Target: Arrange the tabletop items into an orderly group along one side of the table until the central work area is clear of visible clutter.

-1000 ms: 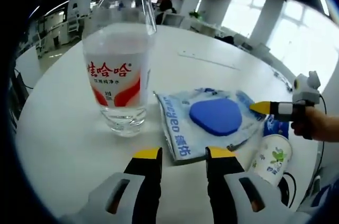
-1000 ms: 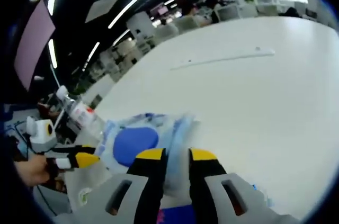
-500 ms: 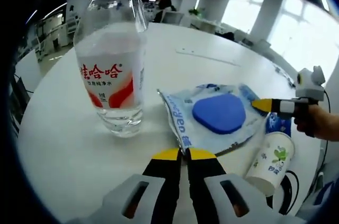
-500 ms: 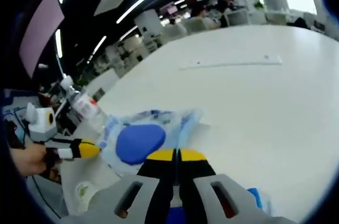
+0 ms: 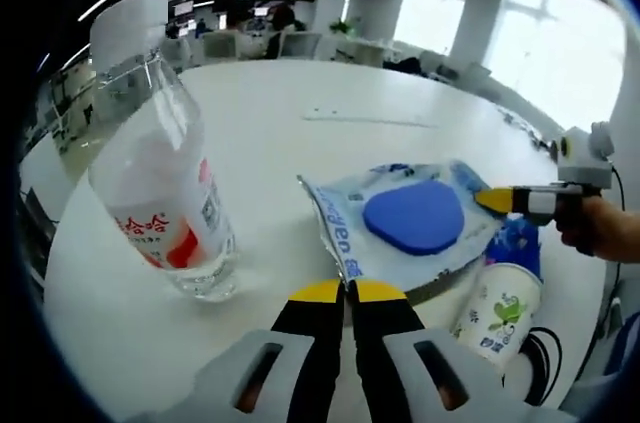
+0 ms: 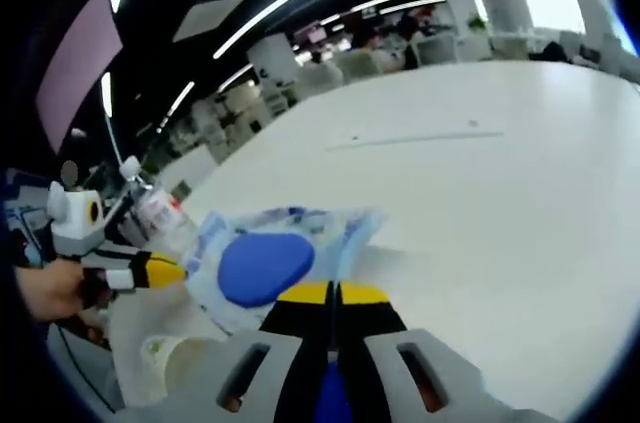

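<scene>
A clear plastic packet [image 5: 400, 233] with blue print and a blue oval pad inside lies near the round white table's [image 5: 280, 103] front edge. My left gripper [image 5: 347, 290] is shut on its near corner. The right gripper [image 5: 490, 201] comes in from the right and pinches the packet's opposite edge. In the right gripper view the packet [image 6: 265, 263] sits just ahead of my shut right gripper [image 6: 333, 292], and the left gripper [image 6: 165, 269] holds its far side. A water bottle [image 5: 160, 193] with a red-and-white label stands left of the packet.
A paper cup [image 5: 497, 308] with a green print stands by the table edge under the packet's right side, also seen as the cup [image 6: 170, 368]. A blue packet [image 5: 520, 240] lies beside it. Office desks and chairs fill the background beyond the table [image 6: 500, 173].
Both grippers went from open to shut on the packet's opposite edges. The left view has since shifted, so the bottle now sits further left and leans in the picture.
</scene>
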Demonstrator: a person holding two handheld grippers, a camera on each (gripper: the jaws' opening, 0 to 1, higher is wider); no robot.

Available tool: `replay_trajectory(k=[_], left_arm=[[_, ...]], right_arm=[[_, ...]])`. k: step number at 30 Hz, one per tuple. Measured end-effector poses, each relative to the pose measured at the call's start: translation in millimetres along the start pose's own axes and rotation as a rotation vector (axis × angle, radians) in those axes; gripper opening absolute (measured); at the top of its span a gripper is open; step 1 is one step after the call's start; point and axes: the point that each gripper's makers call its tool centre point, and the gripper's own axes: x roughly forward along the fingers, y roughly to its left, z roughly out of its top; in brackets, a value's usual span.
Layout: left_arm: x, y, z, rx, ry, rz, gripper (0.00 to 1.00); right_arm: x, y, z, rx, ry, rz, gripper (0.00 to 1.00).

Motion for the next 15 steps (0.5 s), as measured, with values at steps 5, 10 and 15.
replay_trajectory(k=[5, 10, 15], left_arm=[[8.5, -12.7, 8.5, 0.023, -0.001, -0.017, 0.02], [18.5, -23.8, 15.0, 0.052, 0.009, -0.039, 0.02], [28.3, -33.1, 20.8, 0.076, 0.018, -0.048, 0.02]], right_arm=[[-9.1, -13.2, 4.9, 0.014, -0.024, -0.026, 0.00], [-16.4, -25.8, 8.3, 0.012, -0.037, -0.049, 0.00], [-22.0, -37.8, 10.2, 0.023, -0.049, -0.071, 0.00]])
